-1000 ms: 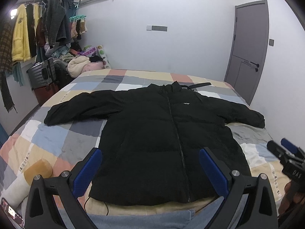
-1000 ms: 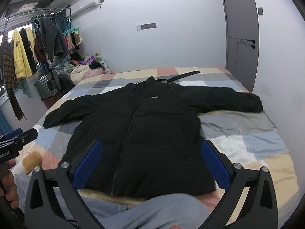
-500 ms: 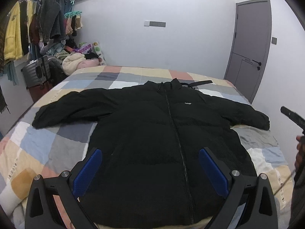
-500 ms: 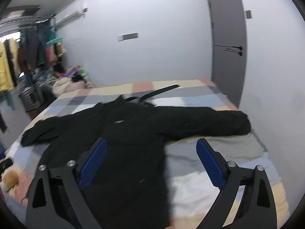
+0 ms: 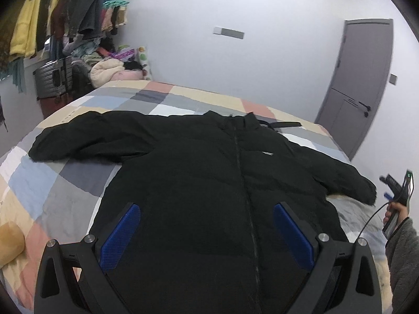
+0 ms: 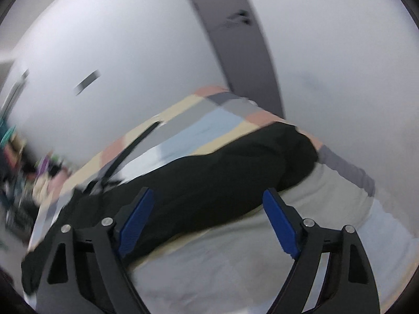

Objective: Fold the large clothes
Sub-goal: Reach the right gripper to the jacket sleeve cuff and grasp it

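Note:
A large black puffer jacket (image 5: 209,172) lies flat and zipped on the bed, both sleeves spread out to the sides. My left gripper (image 5: 207,222) is open and empty, hovering over the jacket's lower body. My right gripper (image 6: 208,209) is open and empty, above the jacket's right sleeve (image 6: 222,167) near its cuff; this view is blurred and tilted. The right gripper also shows in the left wrist view (image 5: 395,191) at the far right, held in a hand beside the sleeve cuff.
The bed has a checked patchwork cover (image 5: 65,172). A clothes rack (image 5: 52,15), a suitcase (image 5: 52,78) and a pile of clothes (image 5: 110,68) stand at the back left. A grey door (image 5: 361,83) is at the right. A black strap (image 5: 282,125) lies behind the collar.
My left gripper has moved forward over the jacket's body. My right gripper has swung right and tilted toward the right sleeve's cuff. Both stay open.

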`<state>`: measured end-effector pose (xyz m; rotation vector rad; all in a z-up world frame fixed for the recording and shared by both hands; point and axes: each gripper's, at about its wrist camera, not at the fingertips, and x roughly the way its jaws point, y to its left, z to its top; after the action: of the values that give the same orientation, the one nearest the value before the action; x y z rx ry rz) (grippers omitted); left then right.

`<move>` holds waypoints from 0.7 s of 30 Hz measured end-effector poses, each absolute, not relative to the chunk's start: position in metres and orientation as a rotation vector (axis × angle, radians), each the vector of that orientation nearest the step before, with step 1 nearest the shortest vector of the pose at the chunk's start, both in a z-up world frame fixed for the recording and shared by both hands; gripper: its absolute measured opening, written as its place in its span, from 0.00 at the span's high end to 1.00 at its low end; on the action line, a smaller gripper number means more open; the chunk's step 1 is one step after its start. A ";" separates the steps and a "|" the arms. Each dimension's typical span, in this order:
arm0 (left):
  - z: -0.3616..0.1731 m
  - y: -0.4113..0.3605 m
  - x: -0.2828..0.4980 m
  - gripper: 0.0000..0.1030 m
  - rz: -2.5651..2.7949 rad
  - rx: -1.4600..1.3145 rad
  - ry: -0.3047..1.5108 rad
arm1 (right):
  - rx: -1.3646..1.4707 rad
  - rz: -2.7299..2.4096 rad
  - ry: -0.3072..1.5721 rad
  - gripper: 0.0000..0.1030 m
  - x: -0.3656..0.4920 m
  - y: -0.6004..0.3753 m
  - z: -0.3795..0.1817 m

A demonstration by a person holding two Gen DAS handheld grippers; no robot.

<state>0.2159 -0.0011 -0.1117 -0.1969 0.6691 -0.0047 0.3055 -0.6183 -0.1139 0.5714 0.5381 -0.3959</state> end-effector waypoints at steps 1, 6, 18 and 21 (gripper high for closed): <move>-0.113 0.001 0.220 0.00 0.004 -0.196 0.668 | 0.617 -0.421 0.534 0.18 0.311 -0.634 -0.126; -0.126 0.009 0.248 0.00 0.078 -0.183 0.647 | 0.790 -0.541 0.537 0.19 0.330 -0.690 -0.176; -0.167 0.020 0.304 0.00 0.131 -0.179 0.739 | 0.799 -0.577 0.411 0.22 0.351 -0.728 -0.212; -0.166 0.024 0.304 0.00 0.145 -0.159 0.736 | 0.806 -0.566 0.404 0.47 0.351 -0.733 -0.210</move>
<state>0.3038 0.0240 -0.1657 -0.1592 0.7360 0.1454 0.3510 -0.7326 -0.2101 0.8061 0.4040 -0.5661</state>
